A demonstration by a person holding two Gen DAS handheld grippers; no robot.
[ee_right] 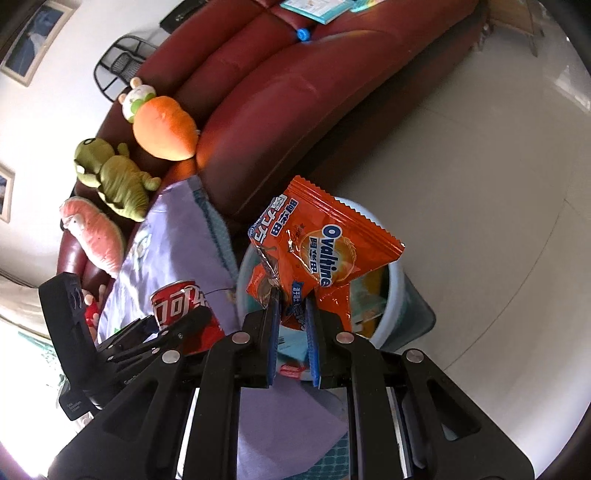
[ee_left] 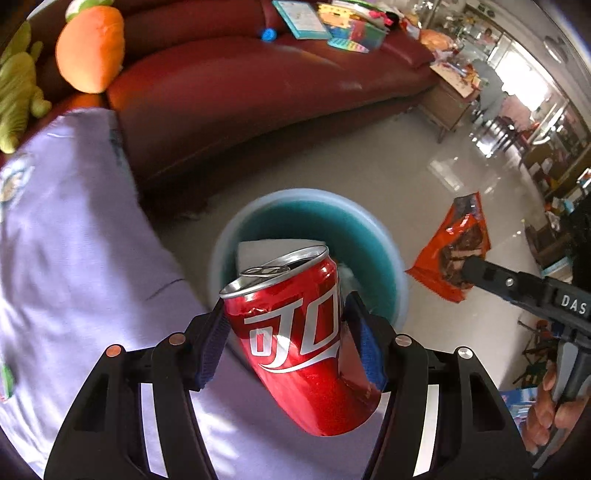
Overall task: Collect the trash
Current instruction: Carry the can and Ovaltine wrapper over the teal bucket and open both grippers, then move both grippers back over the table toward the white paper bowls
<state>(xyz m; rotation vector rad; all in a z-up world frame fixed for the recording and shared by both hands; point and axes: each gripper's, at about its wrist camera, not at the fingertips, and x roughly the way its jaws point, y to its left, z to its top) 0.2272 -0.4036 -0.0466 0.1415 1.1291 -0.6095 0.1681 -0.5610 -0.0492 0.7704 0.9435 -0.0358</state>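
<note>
Left gripper (ee_left: 284, 332) clamps a dented red cola can (ee_left: 295, 332), tilted, just short of the blue trash bin (ee_left: 391, 258) on the floor beside the dark red sofa (ee_left: 258, 92). Right gripper (ee_right: 291, 321) pinches an orange Ovaltine wrapper (ee_right: 321, 236) by its lower edge, hanging right over the bin's mouth.

Pale glossy tiled floor (ee_left: 424, 177), sunlit at 3 o'clock. Standing on it: a light-blue bin (ee_left: 397, 291) at centre, a dark red sofa (ee_left: 258, 96) from 10 to 1 o'clock. On the sofa: carrot plush (ee_right: 162, 129), green plush (ee_right: 114, 177), pink plush (ee_right: 94, 236), lilac cloth (ee_left: 74, 240), books (ee_left: 325, 22).
</note>
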